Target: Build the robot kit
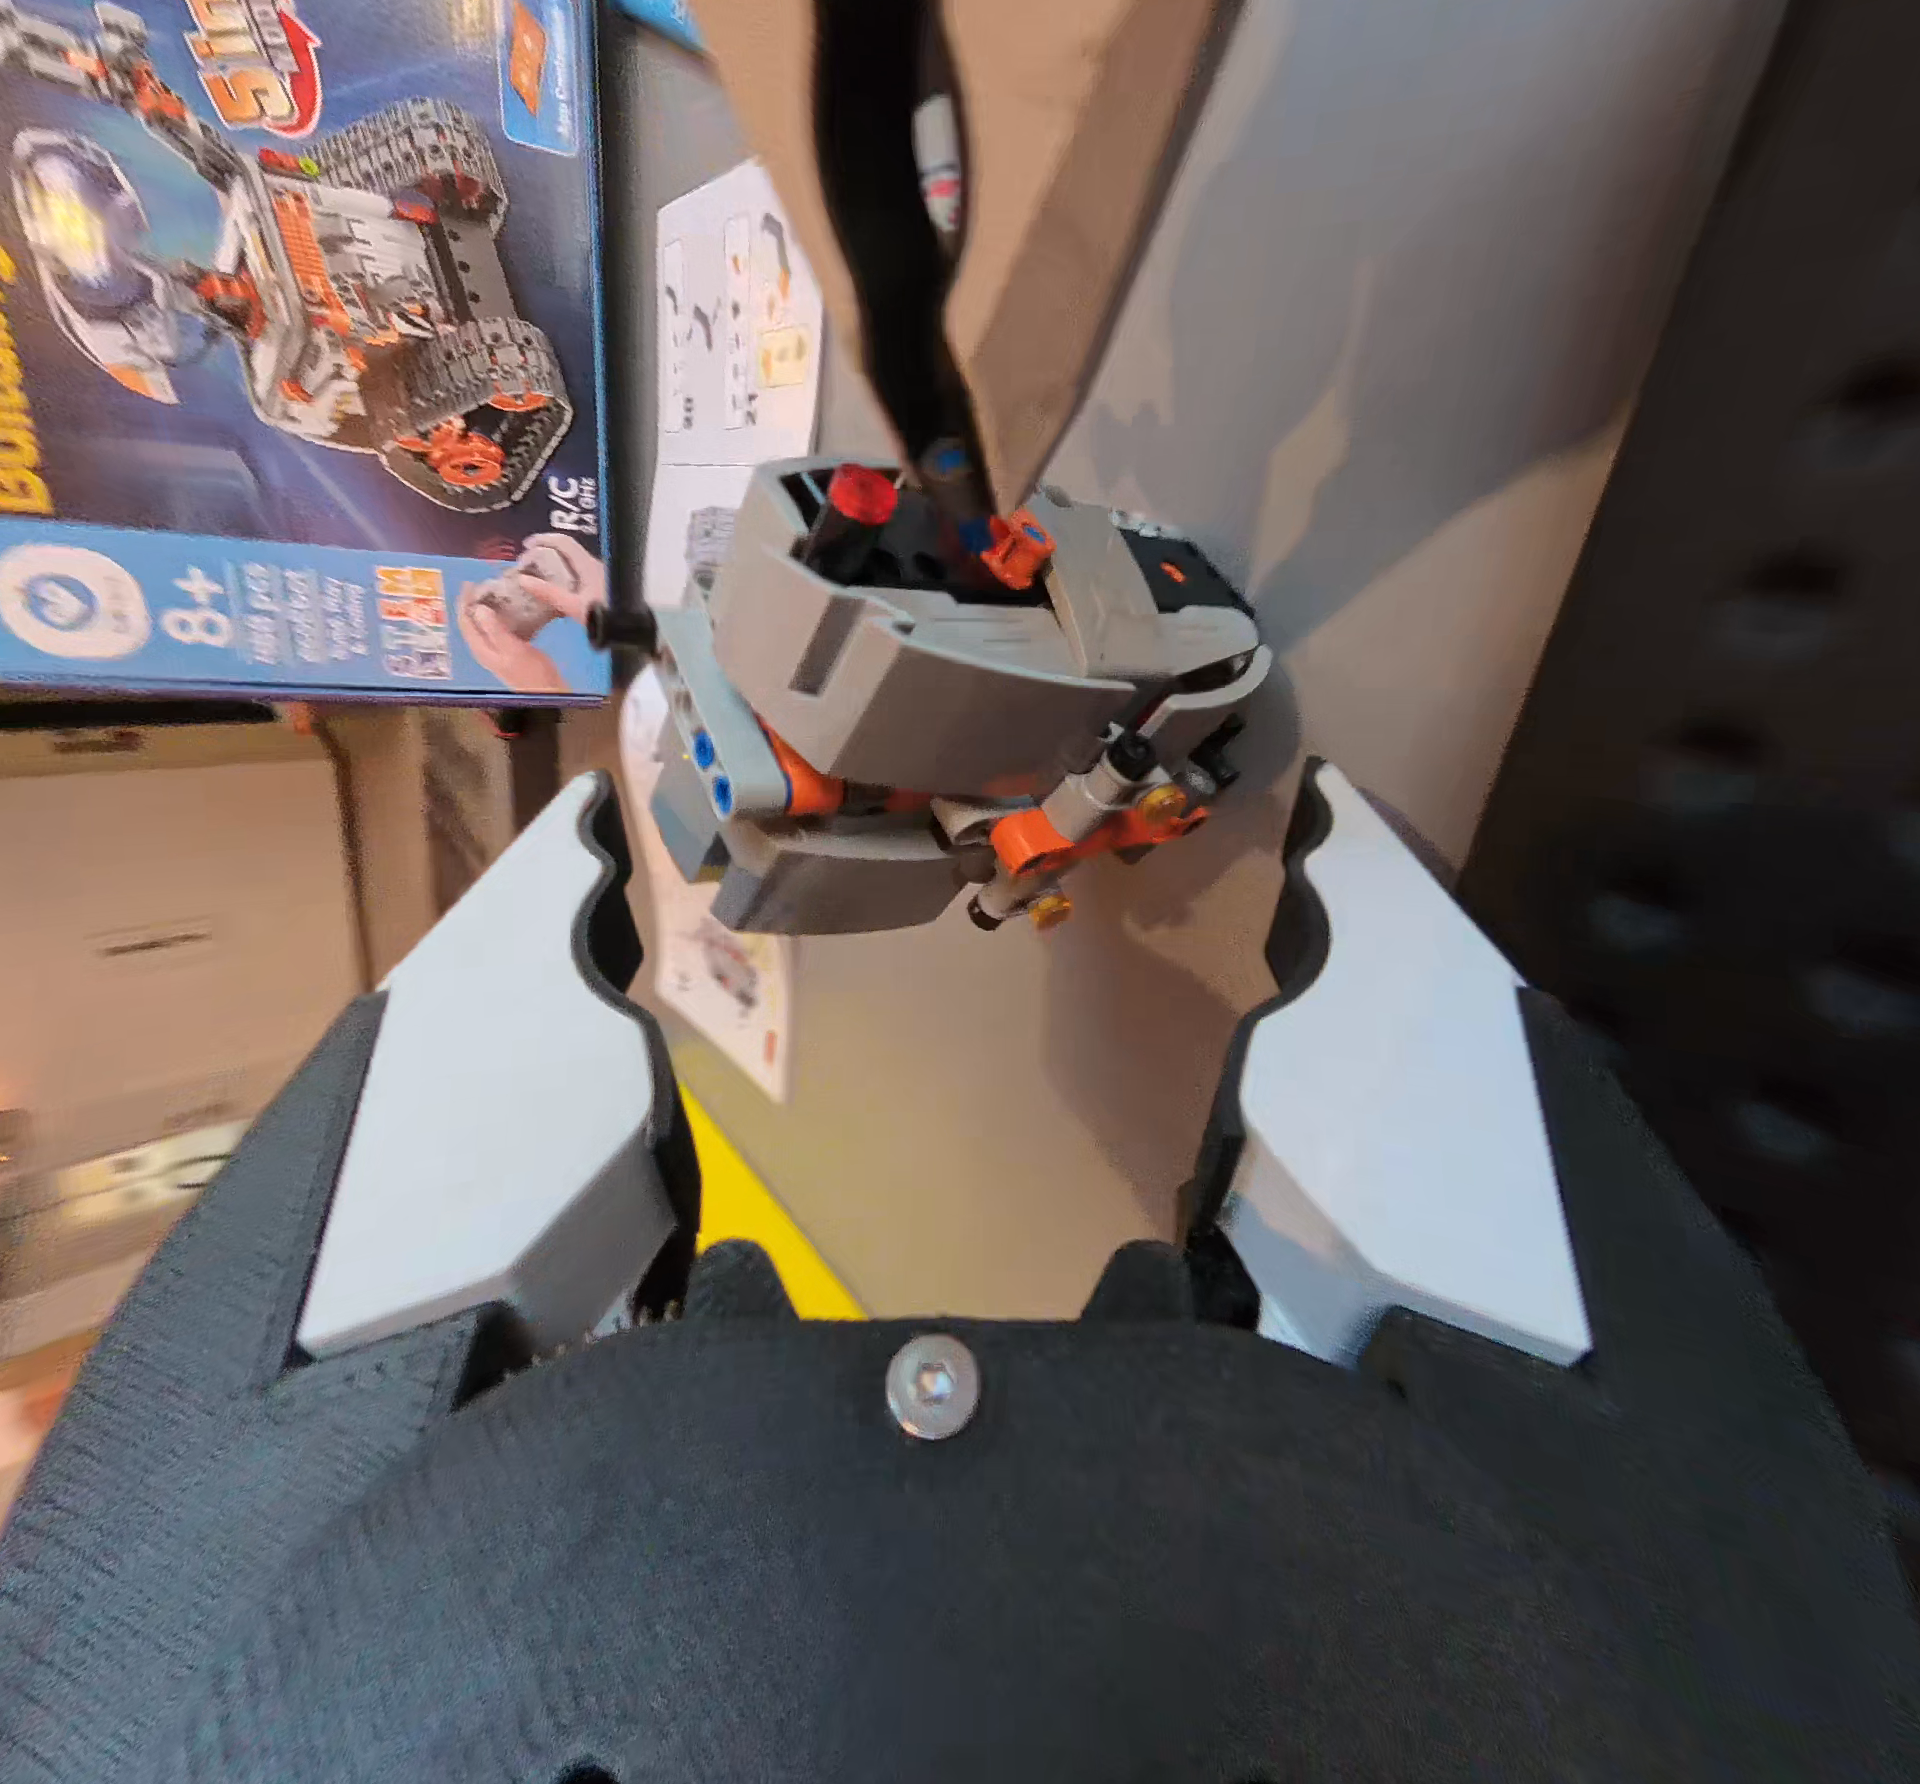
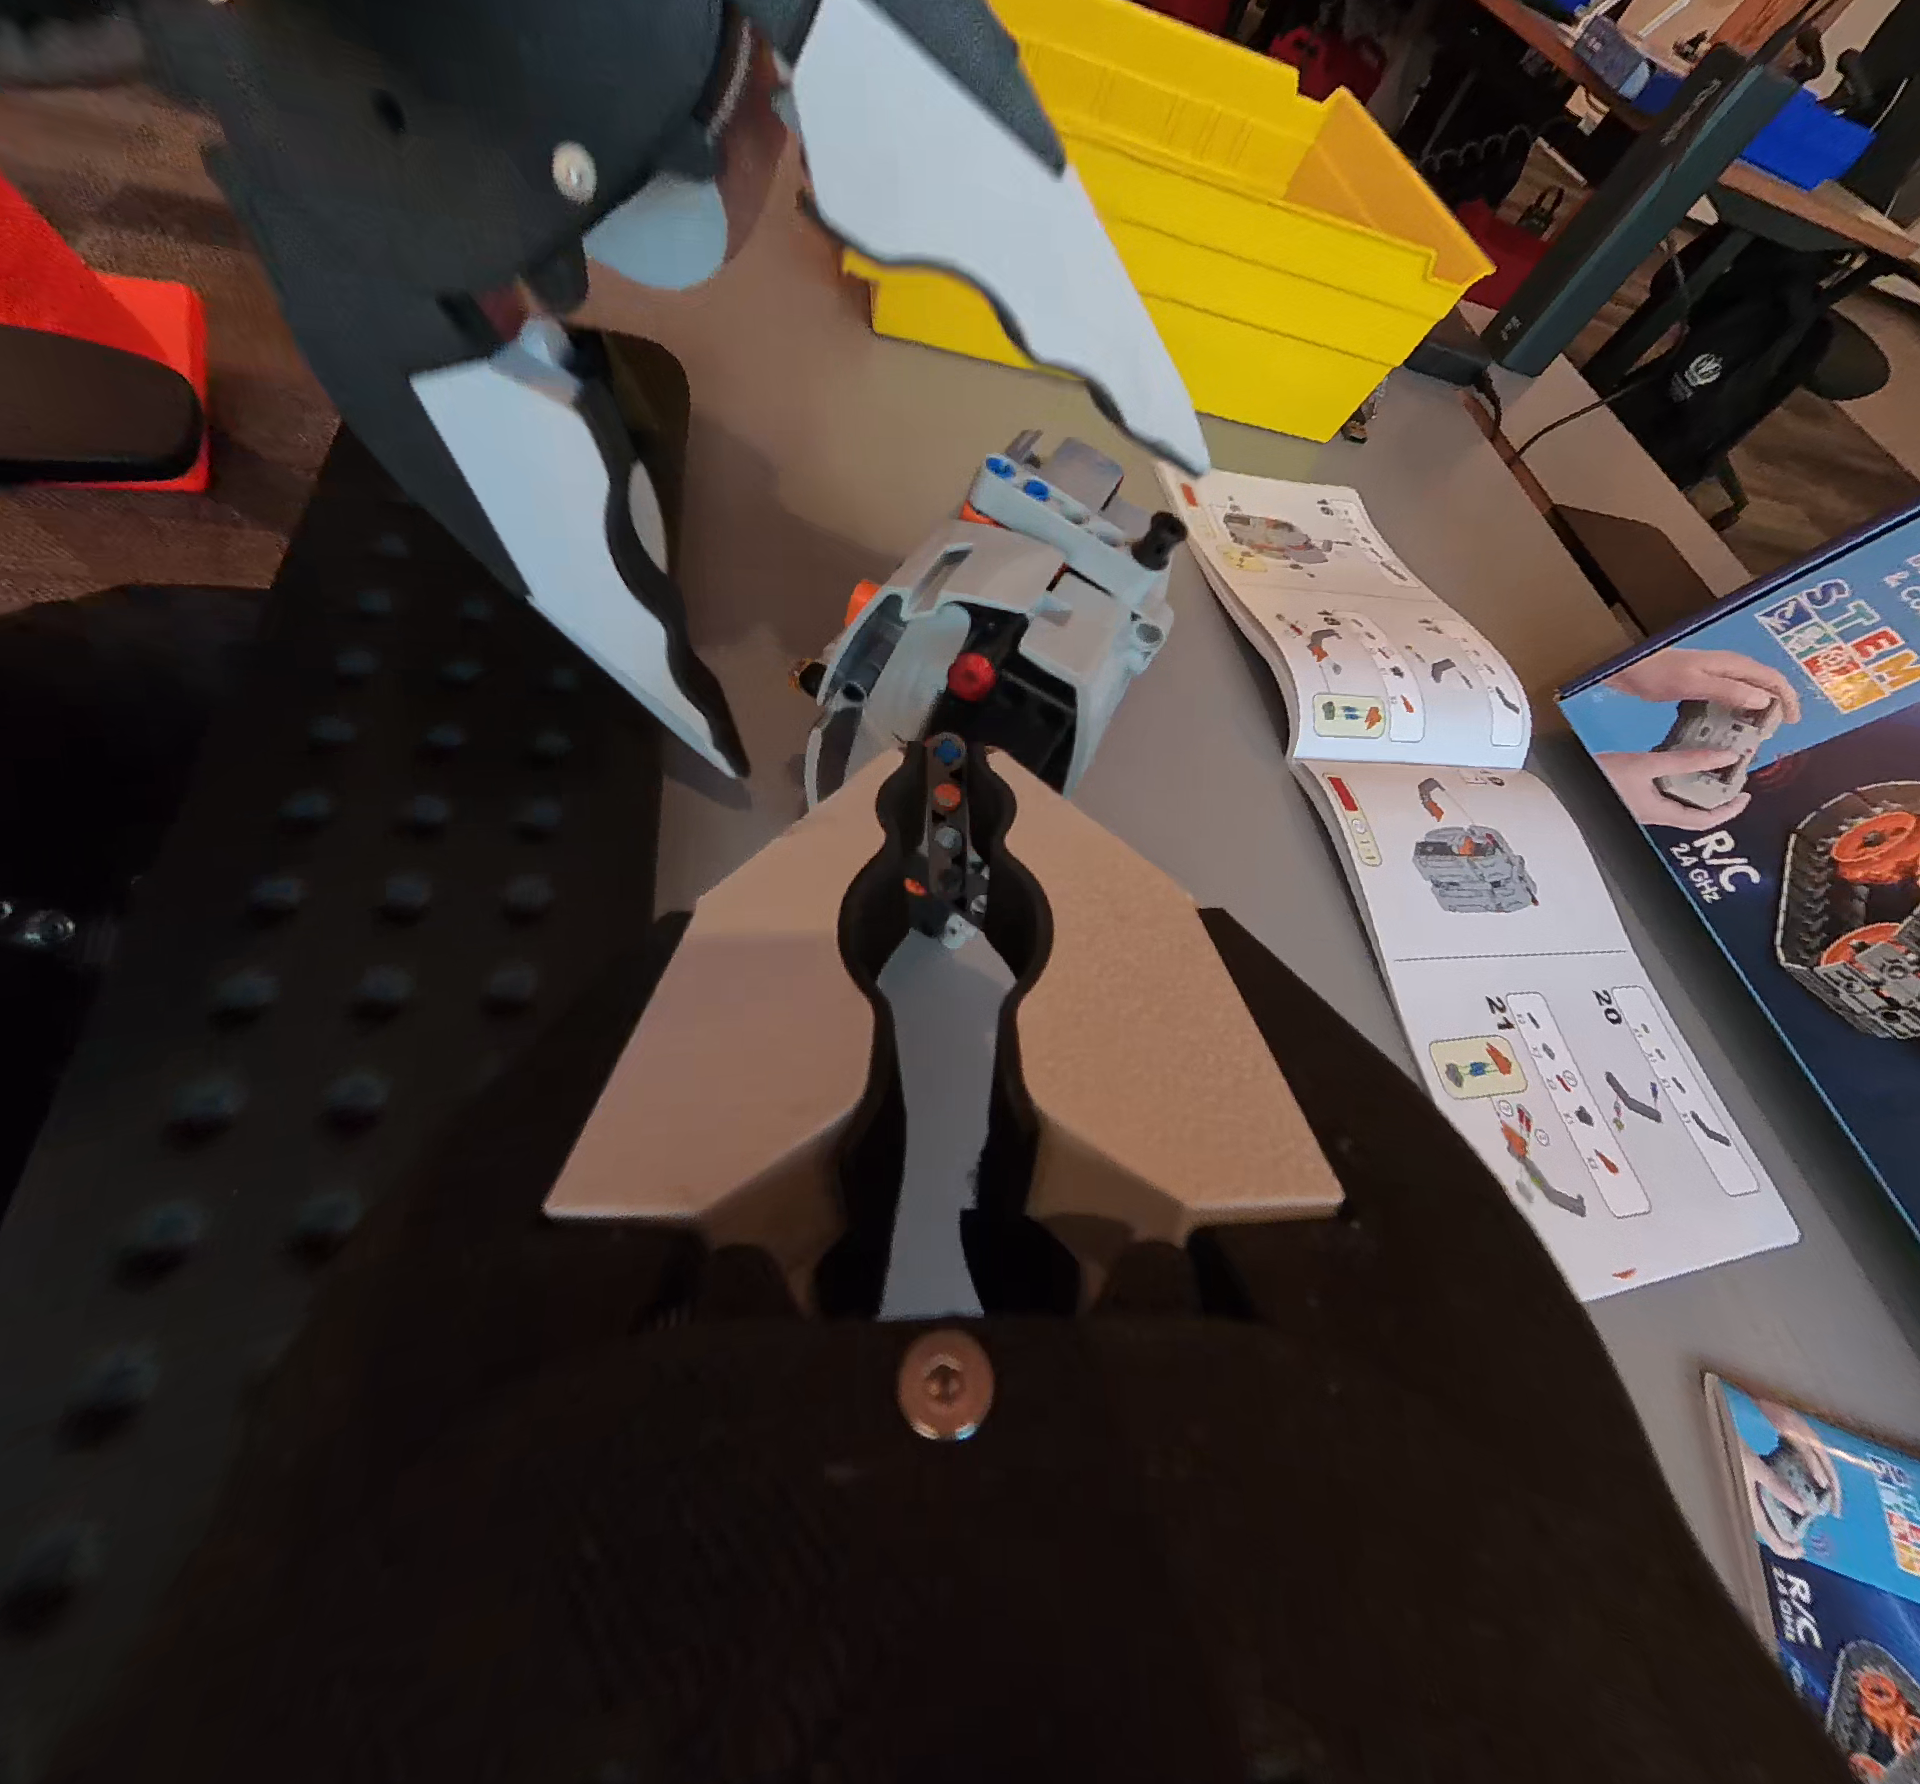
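Brick model: grey, orange and black toy build [image 1: 956, 695] sits on the desk [image 1: 987, 1111], the landmark for everything below; in the right wrist view [image 2: 997, 622] it lies just beyond the tan fingertips.
Right hand-held gripper: tan-fingered [image 2: 943, 799], clamped on a dark studded beam [image 2: 943, 851] with blue and orange pins; the beam's far end reaches the model's open top, next to a red round peg [image 2: 971, 674]. Whether the beam is already seated in the model, I cannot tell.
Same gripper from the other side: its tan fingers come down onto the model's top in the left wrist view [image 1: 977, 477].
Left hand-held gripper: white-fingered [image 1: 956, 861], fingers spread wide apart, nothing between them, hanging just short of the model; in the right wrist view [image 2: 966, 612] it comes in tilted from above, one fingertip on each side of the model, not touching it.
Instruction booklet: open [image 2: 1455, 851], flat on the desk right beside the model, partly tucked under it in the left wrist view [image 1: 738, 311].
Toy box: blue, printed [image 1: 291, 280], lies past the booklet from the model; its edge shows in the right wrist view [image 2: 1787, 799].
Yellow bin: [image 2: 1247, 207] on the desk behind the model.
Black studded mat: [image 2: 343, 903] alongside the model, on the side away from the booklet.
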Action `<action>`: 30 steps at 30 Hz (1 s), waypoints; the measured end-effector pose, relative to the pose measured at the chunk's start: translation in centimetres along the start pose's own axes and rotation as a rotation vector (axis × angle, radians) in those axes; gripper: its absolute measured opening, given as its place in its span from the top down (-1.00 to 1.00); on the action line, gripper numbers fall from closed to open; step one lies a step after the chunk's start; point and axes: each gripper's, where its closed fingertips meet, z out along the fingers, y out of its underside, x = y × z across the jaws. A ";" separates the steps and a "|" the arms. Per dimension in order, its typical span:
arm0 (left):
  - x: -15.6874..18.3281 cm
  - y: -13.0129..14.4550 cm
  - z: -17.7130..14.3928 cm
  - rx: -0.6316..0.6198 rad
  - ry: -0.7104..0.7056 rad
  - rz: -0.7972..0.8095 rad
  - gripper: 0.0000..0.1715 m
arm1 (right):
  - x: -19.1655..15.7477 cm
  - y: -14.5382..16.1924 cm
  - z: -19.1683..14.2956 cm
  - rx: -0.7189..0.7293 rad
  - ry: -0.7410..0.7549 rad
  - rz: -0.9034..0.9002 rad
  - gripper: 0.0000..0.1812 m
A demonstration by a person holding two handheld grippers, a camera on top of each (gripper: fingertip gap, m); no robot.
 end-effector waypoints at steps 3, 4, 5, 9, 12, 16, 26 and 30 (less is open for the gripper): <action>-0.3 -0.3 -1.2 0.121 0.045 -0.253 -0.45 | -0.1 0.1 0.0 -0.004 0.011 -0.027 0.92; -0.5 -0.6 -1.9 0.203 0.072 -0.386 -0.44 | -0.2 0.1 -0.1 -0.007 0.012 -0.031 0.92; -0.6 -1.0 -2.6 0.301 0.112 -0.531 -0.45 | -0.2 0.2 -0.1 -0.010 0.016 -0.036 0.92; -1.3 -1.3 -2.7 0.579 0.210 -0.911 -0.39 | 0.0 0.4 -0.3 0.003 0.023 -0.023 0.92; -1.6 -1.4 -1.3 0.613 0.194 -0.979 -0.29 | 0.4 0.3 -0.5 0.014 0.039 -0.017 0.92; -1.8 -2.1 -0.8 0.609 0.156 -0.980 0.00 | 0.4 0.3 -0.6 0.018 0.047 -0.013 0.92; -2.2 -1.9 0.5 0.623 0.348 -1.079 0.02 | 1.4 -0.8 -0.9 0.042 0.092 -0.050 0.93; -2.9 -1.1 0.7 0.728 0.622 -1.240 0.03 | 3.4 -2.7 -0.8 0.042 0.149 -0.146 0.93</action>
